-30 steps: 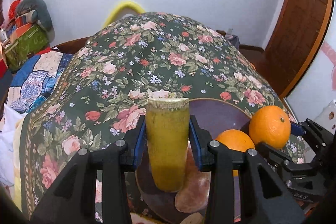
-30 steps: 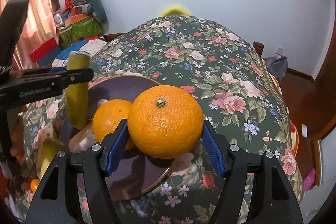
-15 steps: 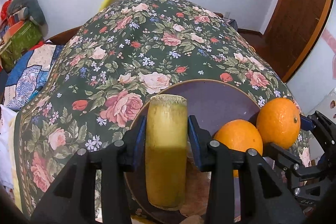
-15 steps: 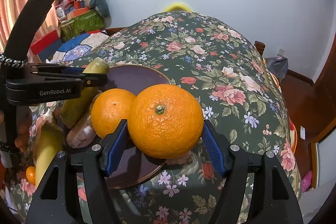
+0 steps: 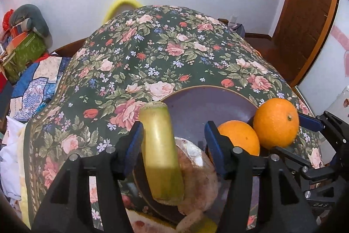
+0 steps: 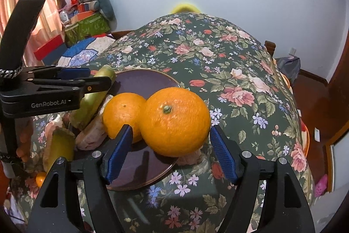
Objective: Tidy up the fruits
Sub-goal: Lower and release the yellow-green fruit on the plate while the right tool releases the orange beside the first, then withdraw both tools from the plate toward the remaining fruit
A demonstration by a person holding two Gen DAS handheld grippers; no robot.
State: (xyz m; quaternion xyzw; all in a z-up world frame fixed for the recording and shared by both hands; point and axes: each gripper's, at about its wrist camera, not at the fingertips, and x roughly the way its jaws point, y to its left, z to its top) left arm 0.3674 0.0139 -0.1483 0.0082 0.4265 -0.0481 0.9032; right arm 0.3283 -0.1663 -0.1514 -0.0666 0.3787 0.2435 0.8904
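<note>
Now both tongs stand parted over the purple plate [image 6: 152, 80] on the counter [image 5: 174, 47]. Left tongs [image 5: 173, 137] loosely flank a stiff, waxy cane piece [image 5: 160, 152]; right tongs [image 6: 171, 150] straddle a firm, roll-prone orange [image 6: 174, 121] at the plate's edge, best gripped across its middle.

My table [image 5: 174, 54] wears a dark floral cloth [image 6: 240, 84]. A purple plate [image 5: 209, 102] lies flat on it near me; beside its near rim sit what look like cut yellow-green pieces [image 6: 59, 145].
</note>
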